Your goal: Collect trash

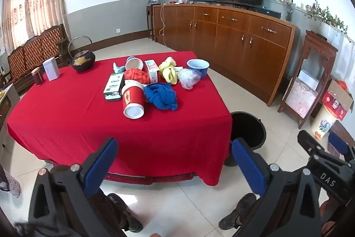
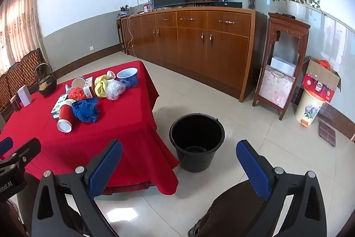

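Red-clothed table (image 1: pixel 66 117) bears heaped trash (image 1: pixel 150 81); black bucket (image 2: pixel 196 141) on floor (image 2: pixel 255 126).

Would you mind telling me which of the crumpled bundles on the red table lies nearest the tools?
The blue bundle, beside the tipped red cup, lies nearest. The red-orange bundle, yellow bundle and clear plastic bundle all sit farther back.

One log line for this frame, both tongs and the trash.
left tongs: open, empty | right tongs: open, empty | trash pile: on table | bucket: on floor, nothing visible inside
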`<state>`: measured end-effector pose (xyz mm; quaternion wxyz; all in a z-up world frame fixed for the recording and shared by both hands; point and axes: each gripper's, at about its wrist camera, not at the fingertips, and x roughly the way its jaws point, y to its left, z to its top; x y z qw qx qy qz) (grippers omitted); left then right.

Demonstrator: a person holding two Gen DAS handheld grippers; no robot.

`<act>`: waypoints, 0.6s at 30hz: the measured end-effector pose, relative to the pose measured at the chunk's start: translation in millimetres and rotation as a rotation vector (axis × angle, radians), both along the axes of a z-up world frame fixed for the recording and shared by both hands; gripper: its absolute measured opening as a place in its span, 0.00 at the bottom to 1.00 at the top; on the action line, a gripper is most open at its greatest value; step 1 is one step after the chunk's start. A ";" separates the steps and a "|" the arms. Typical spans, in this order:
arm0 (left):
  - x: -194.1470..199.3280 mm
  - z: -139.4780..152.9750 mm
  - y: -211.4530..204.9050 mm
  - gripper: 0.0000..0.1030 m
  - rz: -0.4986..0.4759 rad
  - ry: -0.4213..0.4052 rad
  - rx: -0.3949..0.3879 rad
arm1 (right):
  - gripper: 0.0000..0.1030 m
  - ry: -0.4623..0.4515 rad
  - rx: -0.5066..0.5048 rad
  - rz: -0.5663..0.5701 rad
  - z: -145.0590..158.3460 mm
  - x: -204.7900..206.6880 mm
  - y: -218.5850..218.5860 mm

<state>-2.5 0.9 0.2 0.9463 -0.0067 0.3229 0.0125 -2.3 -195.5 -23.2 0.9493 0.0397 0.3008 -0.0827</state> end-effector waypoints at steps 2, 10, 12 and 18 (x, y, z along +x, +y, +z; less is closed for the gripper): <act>-8.3 -1.0 2.1 1.00 0.008 -0.017 0.004 | 1.00 -0.007 -0.002 0.001 2.5 -2.7 2.6; 2.5 -3.3 7.9 1.00 -0.021 0.025 -0.014 | 1.00 0.033 0.022 0.007 -1.3 2.8 0.8; 3.0 -4.3 6.6 1.00 -0.039 0.030 -0.015 | 1.00 0.018 0.011 0.009 0.8 -0.4 3.4; 4.3 -7.0 5.5 1.00 -0.066 0.053 -0.039 | 1.00 0.014 0.005 0.011 1.8 0.1 4.6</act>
